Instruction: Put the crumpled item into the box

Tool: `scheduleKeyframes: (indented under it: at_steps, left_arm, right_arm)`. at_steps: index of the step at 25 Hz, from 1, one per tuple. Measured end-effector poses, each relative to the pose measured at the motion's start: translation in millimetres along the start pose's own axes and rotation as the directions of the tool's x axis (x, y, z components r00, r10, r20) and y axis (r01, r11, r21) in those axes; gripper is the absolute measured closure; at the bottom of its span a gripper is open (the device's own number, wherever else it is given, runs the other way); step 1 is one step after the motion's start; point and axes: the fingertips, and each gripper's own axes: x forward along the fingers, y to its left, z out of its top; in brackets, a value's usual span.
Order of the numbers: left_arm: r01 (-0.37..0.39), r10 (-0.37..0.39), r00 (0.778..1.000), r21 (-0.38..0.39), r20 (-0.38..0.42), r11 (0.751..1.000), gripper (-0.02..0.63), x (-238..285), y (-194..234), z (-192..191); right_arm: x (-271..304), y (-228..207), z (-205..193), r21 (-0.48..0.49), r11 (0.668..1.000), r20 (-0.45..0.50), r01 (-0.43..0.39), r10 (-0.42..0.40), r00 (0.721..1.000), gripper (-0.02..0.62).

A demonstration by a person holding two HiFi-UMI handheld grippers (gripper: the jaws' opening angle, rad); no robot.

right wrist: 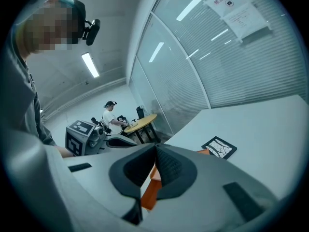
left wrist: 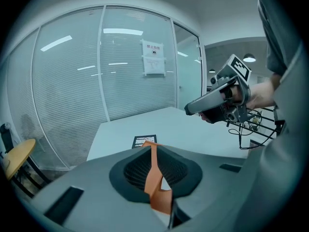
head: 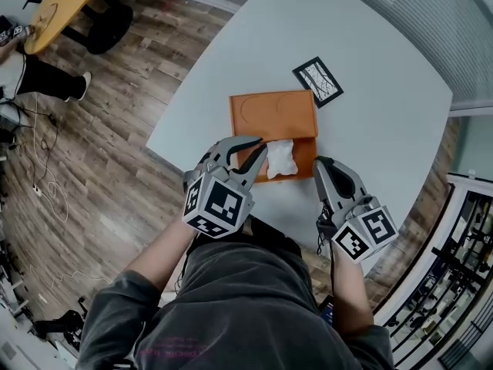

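An orange box [head: 273, 114] lies open on the white table [head: 370, 91]. A white crumpled item [head: 280, 158] rests inside it, against the near right rim. My left gripper [head: 260, 151] hovers just left of that item, over the box's near edge. Its jaws stand a narrow gap apart with nothing pressed between them. In the left gripper view [left wrist: 150, 151] a strip of the orange box [left wrist: 155, 180] shows through that gap. My right gripper [head: 320, 163] hangs just right of the box, and its pads meet at the tips [right wrist: 155, 151].
A black-and-white marker card [head: 317, 82] lies beyond the box's far right corner. The table's near edge runs under both grippers, with wood floor to the left. A yellow round table [head: 62, 6] and a seated person [right wrist: 112, 115] are far off.
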Motion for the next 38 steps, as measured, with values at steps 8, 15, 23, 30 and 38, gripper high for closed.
scheduleKeyframes:
  at_steps: [8,15,23,30,38]
  left_arm:
    - [-0.027,0.031,0.996,-0.038,0.085,0.999,0.583,-31,11,23]
    - [-0.047,0.055,0.985,-0.051,0.165,0.998,0.594,-64,17,47]
    - [-0.023,0.041,0.971,-0.079,0.234,0.997,0.594,-90,24,63]
    - [-0.011,0.034,0.96,-0.082,0.278,0.997,0.594,-110,22,71]
    - [0.006,0.025,0.952,-0.1,0.304,0.995,0.594,-120,22,74]
  right_arm:
    - [-2,19,24,-0.048,0.999,0.05,-0.007,0.01,0.999,0.591]
    - [-6,44,47,-0.111,0.994,0.097,-0.02,0.031,0.995,0.591]
    - [-8,72,61,-0.178,0.983,0.121,-0.036,0.058,0.991,0.591]
    - [-12,97,63,-0.237,0.97,0.126,-0.052,0.084,0.988,0.592]
    - [-16,111,68,-0.291,0.955,0.13,-0.063,0.104,0.986,0.592]
